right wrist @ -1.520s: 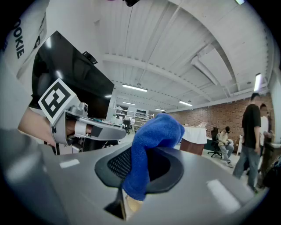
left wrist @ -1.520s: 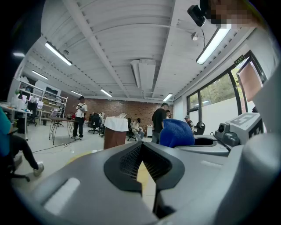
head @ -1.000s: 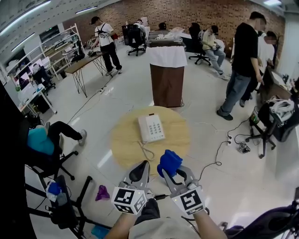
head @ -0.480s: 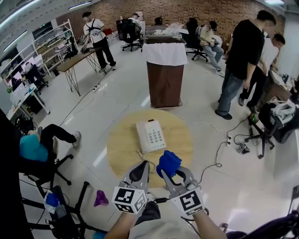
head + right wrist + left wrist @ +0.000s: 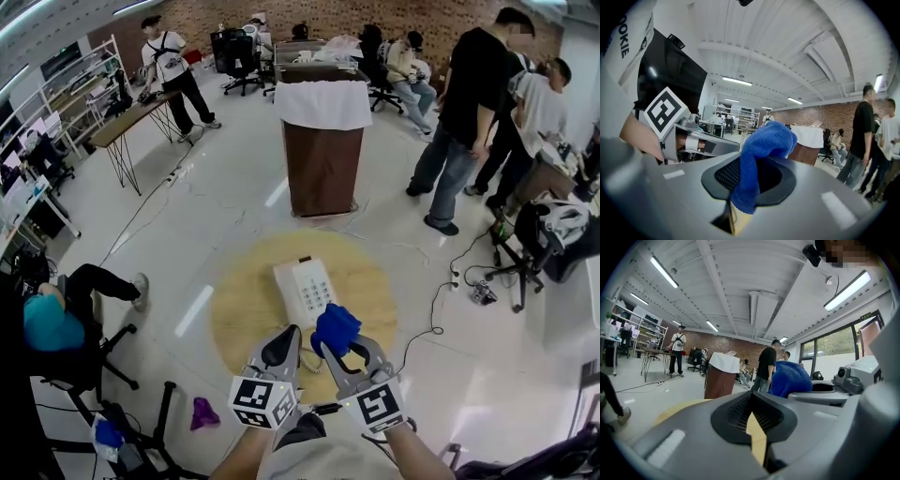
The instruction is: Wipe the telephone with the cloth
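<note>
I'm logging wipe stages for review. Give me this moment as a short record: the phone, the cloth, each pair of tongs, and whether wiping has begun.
telephone: white telephone, lying flat on the round wooden table
cloth: blue cloth, bunched up
right tongs: right tongs shut on the cloth
left tongs: left tongs shut, nothing held, beside the right tongs
wiping: cloth sits at the telephone's near edge in the head view; contact cannot be told
background: brown stand draped in white, beyond the table
</note>
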Motion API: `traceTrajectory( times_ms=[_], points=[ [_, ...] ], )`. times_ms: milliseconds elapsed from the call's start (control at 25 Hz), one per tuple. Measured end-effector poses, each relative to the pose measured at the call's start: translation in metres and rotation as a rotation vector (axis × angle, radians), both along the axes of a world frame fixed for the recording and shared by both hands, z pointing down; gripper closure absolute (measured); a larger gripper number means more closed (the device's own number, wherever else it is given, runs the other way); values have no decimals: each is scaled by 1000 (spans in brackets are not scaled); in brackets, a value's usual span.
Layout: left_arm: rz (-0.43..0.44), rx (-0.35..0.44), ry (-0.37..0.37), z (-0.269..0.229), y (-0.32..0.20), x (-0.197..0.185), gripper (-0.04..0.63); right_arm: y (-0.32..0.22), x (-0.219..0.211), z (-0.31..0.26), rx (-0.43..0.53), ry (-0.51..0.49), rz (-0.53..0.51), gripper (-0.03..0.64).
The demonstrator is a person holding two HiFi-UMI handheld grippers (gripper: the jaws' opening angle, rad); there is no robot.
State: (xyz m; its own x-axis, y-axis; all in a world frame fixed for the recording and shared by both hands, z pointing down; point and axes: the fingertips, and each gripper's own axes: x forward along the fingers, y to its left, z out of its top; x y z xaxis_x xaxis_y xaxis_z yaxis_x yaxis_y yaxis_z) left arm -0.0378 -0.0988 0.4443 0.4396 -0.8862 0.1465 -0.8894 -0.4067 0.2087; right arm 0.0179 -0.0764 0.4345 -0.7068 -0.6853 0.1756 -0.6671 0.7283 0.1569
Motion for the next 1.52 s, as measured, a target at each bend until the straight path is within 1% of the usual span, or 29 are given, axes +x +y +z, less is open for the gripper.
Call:
traceTrajectory(
  times_ms=[200, 440, 600, 880, 1000, 1040, 1120, 1200, 1240, 1520],
  points=[
    [14, -14, 13, 10, -27, -20, 595, -30, -24, 3, -7, 19, 27, 546],
    [34, -56, 39, 28, -45, -33, 595, -49, -40, 1, 4, 39, 53, 546],
    [45, -81, 56, 38, -54, -36, 595, -59, -46, 1, 0, 55, 63, 546],
    [32, -107, 35, 55, -71, -35, 595, -73, -45, 8, -11, 55, 49, 546],
    [42, -134, 45, 69, -78, -35, 595, -79, -43, 11, -10, 49, 45, 546],
    [54, -148, 61, 75, -80, -35, 586, -81, -43, 13, -9, 46, 43, 546],
    [80, -183, 110, 89, -86, -36, 544, -84, -43, 16, -6, 43, 40, 546],
    [93, -216, 153, 103, -92, -41, 543, -86, -44, 19, -11, 46, 41, 546],
    [96, -229, 163, 110, -94, -44, 540, -86, -43, 21, -18, 51, 42, 546],
    [121, -329, 200, 161, -113, -50, 462, -89, -39, 33, -49, 63, 54, 546]
  ],
)
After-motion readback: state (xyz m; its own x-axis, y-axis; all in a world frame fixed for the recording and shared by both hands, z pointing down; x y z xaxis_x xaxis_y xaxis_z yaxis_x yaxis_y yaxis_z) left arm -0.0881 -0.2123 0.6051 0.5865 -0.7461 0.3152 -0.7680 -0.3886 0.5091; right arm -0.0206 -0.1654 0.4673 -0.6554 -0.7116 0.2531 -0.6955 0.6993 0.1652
